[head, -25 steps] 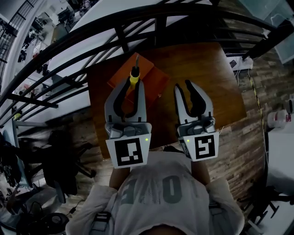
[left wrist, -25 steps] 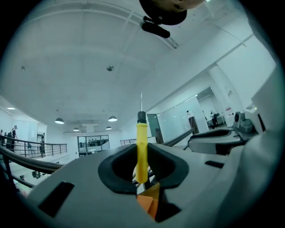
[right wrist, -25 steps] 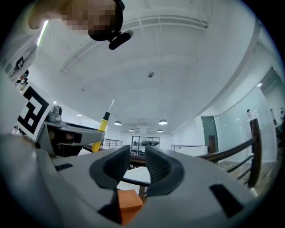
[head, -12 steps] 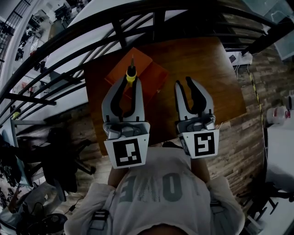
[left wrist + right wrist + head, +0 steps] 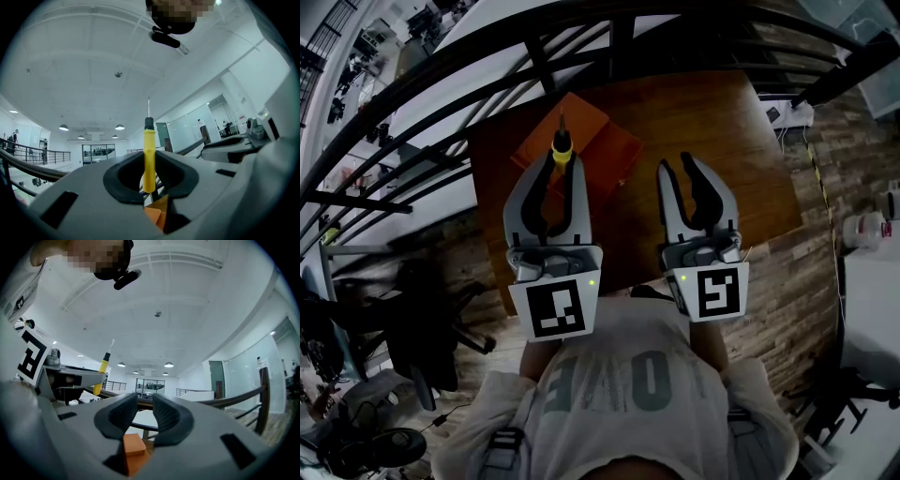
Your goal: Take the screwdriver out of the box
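In the head view a black railing (image 5: 487,89) is seen curving across the far left, beyond the brown wooden bench (image 5: 722,141). The left gripper (image 5: 556,176) is held out above the bench's left part, its marker cube (image 5: 558,309) turned up to the camera. Its fingers are clenched on the yellow handle of the screwdriver (image 5: 562,150). In the left gripper view the tool stands upright between the black pads, with a black collar and a thin metal shaft rising above the handle. The lower end of the handle reaches just below the pads.

The orange box (image 5: 605,155) lies on the bench under and just right of the left gripper's tips. It appears to lie open as two flat halves, though the dim head view does not settle that. The screwdriver is out of it and held in the air above. Only an orange patch shows low between the fingers in each gripper view – most likely the box below.

The right gripper (image 5: 677,167) is held beside the left one, near but apart, over the middle of the bench. Its fingers are released – a narrow gap is seen between the pads, with nothing in it. Further right the bench is bare, and past its edge a plank floor (image 5: 811,253) is seen.
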Motion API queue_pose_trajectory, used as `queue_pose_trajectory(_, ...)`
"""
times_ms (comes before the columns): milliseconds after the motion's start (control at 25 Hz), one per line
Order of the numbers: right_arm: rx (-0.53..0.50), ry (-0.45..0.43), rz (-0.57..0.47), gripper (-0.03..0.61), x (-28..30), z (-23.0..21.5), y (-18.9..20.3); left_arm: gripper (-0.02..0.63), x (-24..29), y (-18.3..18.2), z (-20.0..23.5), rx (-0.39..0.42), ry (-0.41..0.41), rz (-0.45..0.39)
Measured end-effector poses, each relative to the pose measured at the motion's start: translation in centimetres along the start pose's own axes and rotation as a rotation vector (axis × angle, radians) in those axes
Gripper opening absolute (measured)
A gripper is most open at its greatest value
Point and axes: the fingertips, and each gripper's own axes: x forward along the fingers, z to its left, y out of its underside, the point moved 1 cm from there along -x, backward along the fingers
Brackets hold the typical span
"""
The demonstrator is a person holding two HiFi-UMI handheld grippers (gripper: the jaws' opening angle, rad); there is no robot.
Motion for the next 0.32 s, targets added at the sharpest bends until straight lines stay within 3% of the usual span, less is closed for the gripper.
queue_pose_trajectory(320, 0.003, -0.017, -0.032, 0.11, -0.17, 0.34, -0.64, 0.08, -0.12, -0.15, 0.07, 0.002, 0.001, 0.001)
